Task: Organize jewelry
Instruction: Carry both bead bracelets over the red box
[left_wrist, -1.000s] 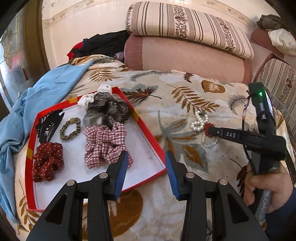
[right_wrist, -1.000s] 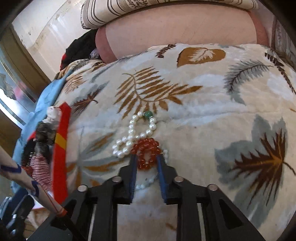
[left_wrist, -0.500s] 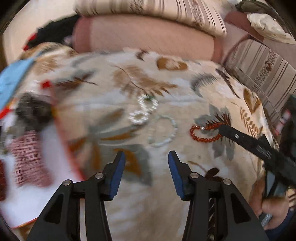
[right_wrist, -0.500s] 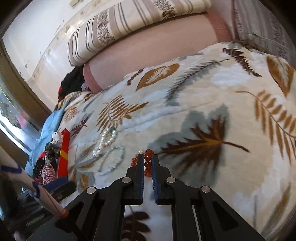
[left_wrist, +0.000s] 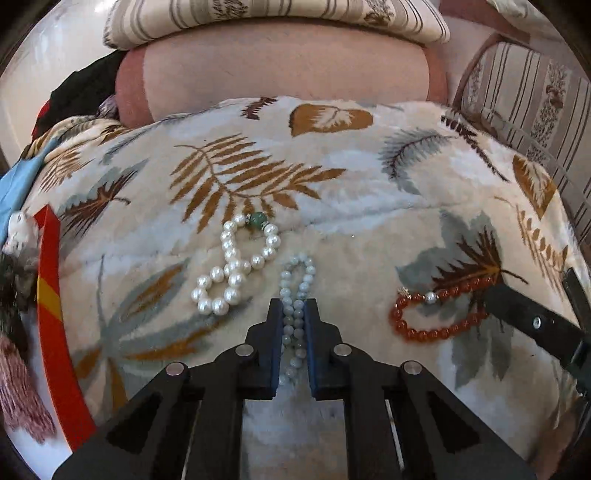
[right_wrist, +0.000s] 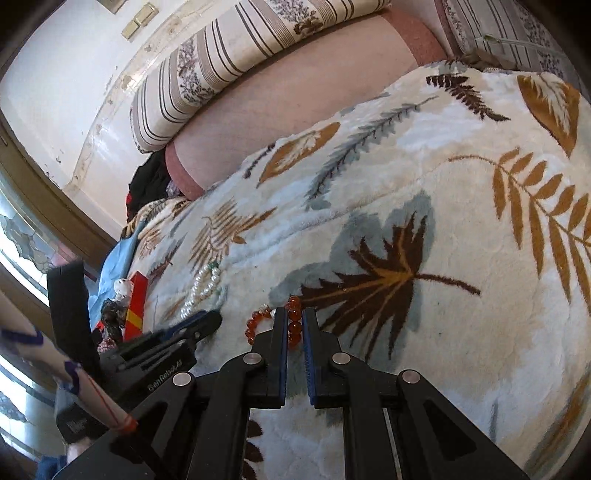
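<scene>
A strand of small pale blue-grey beads (left_wrist: 295, 291) lies low in the centre of the left wrist view, on a leaf-patterned blanket (left_wrist: 369, 229). The left gripper (left_wrist: 293, 314) has just been closing, and its blue pads now pinch the lower part of this strand, while the strand's upper loop pokes out above the fingertips.

Just to the upper left of it lies a bracelet of large white pearls (left_wrist: 232, 269) with one green bead at its top, twisted into a figure of eight and not touching the pale strand.

To the right, well apart from both, a red bead bracelet (left_wrist: 424, 325) with one white bead rests on a brown leaf print. In the right wrist view the right gripper (right_wrist: 294, 321) is clamped on this red bracelet (right_wrist: 294, 319), a short run of beads pressed between its narrow-set pads at lower centre, the rest of the loop trailing to the left on the blanket.

At the far left edge of the left wrist view stands the red and yellow rim of a box (left_wrist: 51, 295), with fabric scrunchies (left_wrist: 18, 387) inside it. A pink bolster (left_wrist: 288, 81) and a striped cushion (left_wrist: 258, 18) lie across the top of the frame.
</scene>
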